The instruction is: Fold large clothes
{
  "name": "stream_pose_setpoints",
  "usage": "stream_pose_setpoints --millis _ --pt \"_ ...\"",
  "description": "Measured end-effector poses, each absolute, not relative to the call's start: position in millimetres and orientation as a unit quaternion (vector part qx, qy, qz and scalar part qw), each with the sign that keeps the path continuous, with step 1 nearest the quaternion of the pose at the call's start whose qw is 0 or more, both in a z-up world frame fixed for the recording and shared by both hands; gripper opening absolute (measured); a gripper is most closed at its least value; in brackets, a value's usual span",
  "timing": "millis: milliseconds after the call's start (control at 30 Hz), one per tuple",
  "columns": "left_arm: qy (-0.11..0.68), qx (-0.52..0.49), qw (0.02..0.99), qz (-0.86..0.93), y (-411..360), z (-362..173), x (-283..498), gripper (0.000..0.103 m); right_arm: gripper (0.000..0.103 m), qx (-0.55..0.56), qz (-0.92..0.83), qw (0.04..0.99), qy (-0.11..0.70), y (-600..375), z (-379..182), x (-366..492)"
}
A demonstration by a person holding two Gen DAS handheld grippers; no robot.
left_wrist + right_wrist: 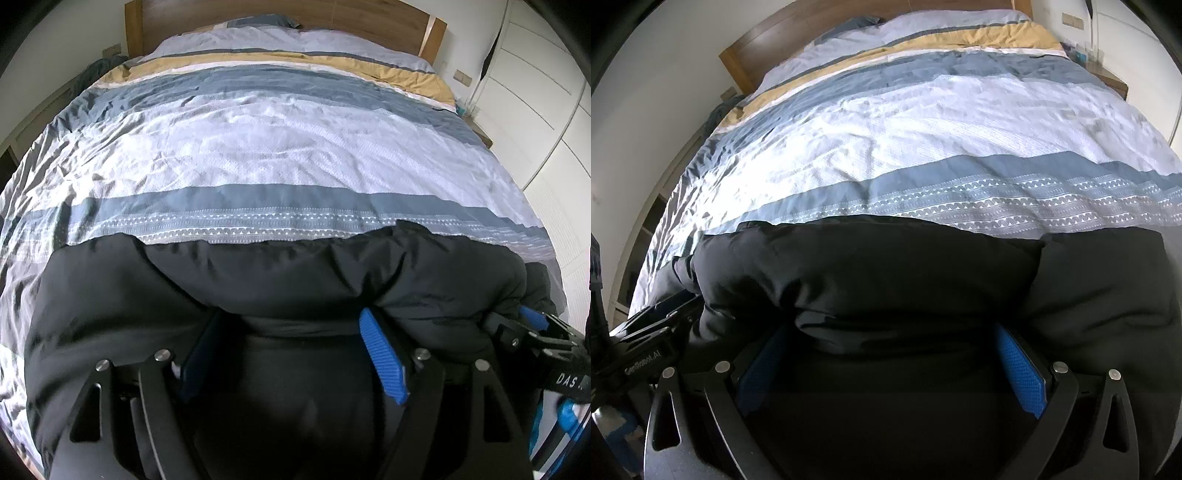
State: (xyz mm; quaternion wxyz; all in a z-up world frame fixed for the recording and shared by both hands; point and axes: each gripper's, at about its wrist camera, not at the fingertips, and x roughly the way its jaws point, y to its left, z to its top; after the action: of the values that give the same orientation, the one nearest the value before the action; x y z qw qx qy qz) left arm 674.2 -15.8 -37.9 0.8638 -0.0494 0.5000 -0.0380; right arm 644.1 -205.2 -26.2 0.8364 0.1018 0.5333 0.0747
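A black puffy jacket (pixel 258 280) lies across the near end of the bed and also fills the lower half of the right wrist view (pixel 886 273). My left gripper (pixel 291 332) has its blue-padded fingers (pixel 382 358) spread wide with a thick bulge of the jacket between them. My right gripper (pixel 890 343) stands the same way, blue pads (pixel 1021 373) wide apart around a bulge of jacket. The right gripper also shows at the right edge of the left wrist view (pixel 532 325), the left gripper at the left edge of the right wrist view (pixel 657 321).
The bed carries a striped duvet (pixel 277 147) in white, grey-blue and tan, with a wooden headboard (pixel 332 14) behind. White wardrobe doors (pixel 535 110) stand on the right. A bedside table (pixel 1112 79) sits by the headboard.
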Motion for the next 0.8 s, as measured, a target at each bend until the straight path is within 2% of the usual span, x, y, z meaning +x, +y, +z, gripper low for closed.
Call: stream_pose_setpoints --millis 200,800 --pt "0.518 -0.054 0.853 -0.034 4 -40 672 0.085 0.103 0.115 0.069 0.830 0.542 -228 -25 638" --pt "0.554 -0.109 0.820 0.094 129 -50 648 0.086 0.102 0.144 -0.038 0.811 0.566 -320 -35 611"
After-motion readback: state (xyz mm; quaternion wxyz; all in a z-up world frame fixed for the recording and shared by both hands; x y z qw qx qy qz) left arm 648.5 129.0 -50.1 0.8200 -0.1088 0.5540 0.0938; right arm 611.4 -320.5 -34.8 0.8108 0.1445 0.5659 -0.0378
